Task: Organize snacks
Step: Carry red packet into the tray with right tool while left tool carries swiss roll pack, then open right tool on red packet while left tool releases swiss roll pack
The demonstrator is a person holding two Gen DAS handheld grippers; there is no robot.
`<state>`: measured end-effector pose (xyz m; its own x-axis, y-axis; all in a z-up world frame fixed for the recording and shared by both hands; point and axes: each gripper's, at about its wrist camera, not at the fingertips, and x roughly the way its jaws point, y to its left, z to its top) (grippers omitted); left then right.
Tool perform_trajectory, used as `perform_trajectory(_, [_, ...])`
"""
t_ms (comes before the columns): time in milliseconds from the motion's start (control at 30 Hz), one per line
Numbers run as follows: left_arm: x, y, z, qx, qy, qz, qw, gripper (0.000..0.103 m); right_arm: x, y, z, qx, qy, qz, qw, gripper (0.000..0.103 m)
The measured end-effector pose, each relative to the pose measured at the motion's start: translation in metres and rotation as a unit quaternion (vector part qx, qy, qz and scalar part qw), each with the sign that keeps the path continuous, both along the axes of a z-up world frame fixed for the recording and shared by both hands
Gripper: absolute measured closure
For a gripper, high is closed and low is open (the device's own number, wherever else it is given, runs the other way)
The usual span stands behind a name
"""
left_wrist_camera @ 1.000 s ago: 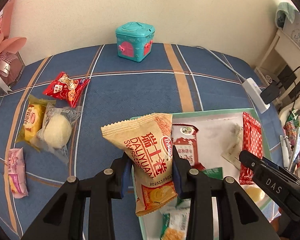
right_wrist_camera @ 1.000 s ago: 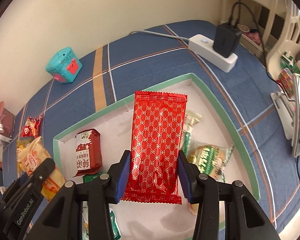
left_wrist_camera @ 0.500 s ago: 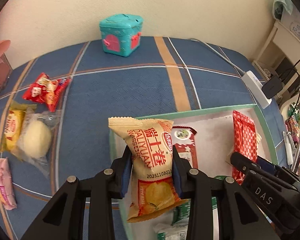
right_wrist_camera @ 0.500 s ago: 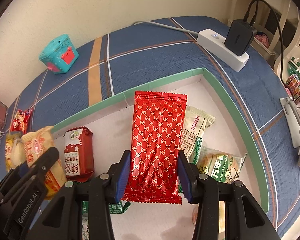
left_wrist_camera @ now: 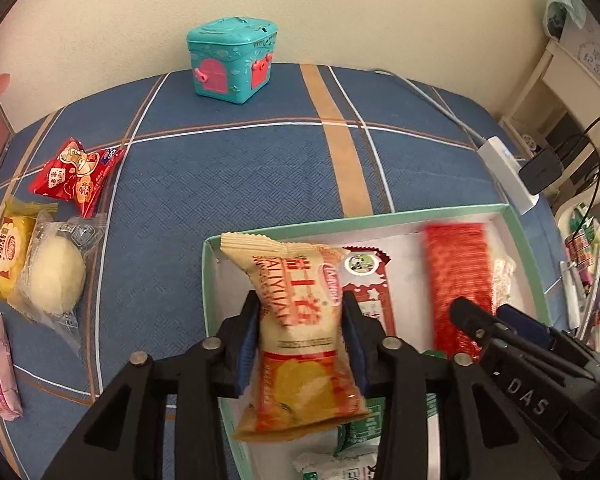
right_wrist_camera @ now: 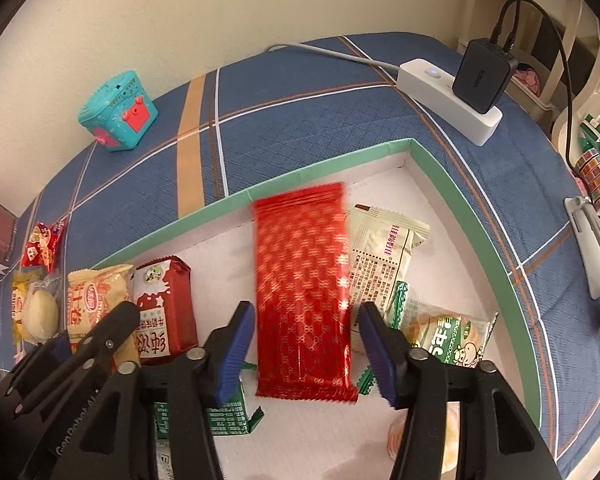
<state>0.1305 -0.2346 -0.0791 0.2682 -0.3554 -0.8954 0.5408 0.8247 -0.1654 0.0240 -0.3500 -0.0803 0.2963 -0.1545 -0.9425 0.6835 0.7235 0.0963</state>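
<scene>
Fingers of the left gripper (left_wrist_camera: 300, 336) are clamped on a tan snack packet (left_wrist_camera: 300, 340), which hangs over the near left corner of the green-rimmed tray (right_wrist_camera: 452, 184). Those of the right gripper (right_wrist_camera: 306, 350) stand spread wide, clear of the red wafer packet (right_wrist_camera: 302, 296) between them; it is blurred, and whether it rests on the tray floor cannot be told. Other packets lie in the tray beside it. Loose snacks (left_wrist_camera: 52, 272) sit on the blue plaid surface (left_wrist_camera: 228, 176), left of the tray.
</scene>
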Motion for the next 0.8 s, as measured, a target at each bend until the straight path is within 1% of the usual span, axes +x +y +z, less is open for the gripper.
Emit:
perform_trajectory(33, [0.002, 0.000, 0.002, -0.006, 0.007, 0.001, 1.0000, 0.048, 0.000, 0.001, 0.000, 0.000, -0.001, 0.002, 1.000, 0.040])
perform_trajectory(67, [0.002, 0.001, 0.004, -0.007, 0.009, 0.002, 0.9999, 0.045, 0.001, 0.001, 0.001, -0.003, -0.002, 0.002, 1.000, 0.037])
perform_trajectory(133, [0.003, 0.003, 0.008, -0.013, 0.014, 0.004, 0.9998, 0.043, 0.001, 0.001, 0.002, -0.012, 0.003, 0.001, 1.000, 0.034])
perform_trajectory(267, [0.005, 0.009, 0.023, -0.025, 0.026, 0.010, 0.9993, 0.043, -0.001, -0.002, 0.007, -0.008, 0.013, -0.010, 1.000, 0.034])
perform_trajectory(333, [0.004, 0.011, 0.030, -0.022, 0.026, 0.010, 0.9994, 0.043, -0.004, -0.003, 0.014, -0.011, 0.013, -0.015, 1.000, 0.034])
perform_trajectory(533, [0.001, 0.021, 0.060, -0.024, 0.010, 0.014, 0.9996, 0.043, -0.011, 0.000, 0.047, -0.032, 0.000, -0.011, 0.999, 0.034])
perform_trajectory(700, [0.004, 0.033, 0.067, -0.022, 0.004, 0.025, 0.9994, 0.043, -0.011, 0.010, 0.074, -0.051, -0.018, 0.007, 0.999, 0.034])
perform_trajectory(800, [0.005, 0.037, 0.067, -0.019, 0.003, 0.032, 0.9993, 0.043, -0.008, 0.016, 0.077, -0.057, -0.019, 0.016, 0.998, 0.034])
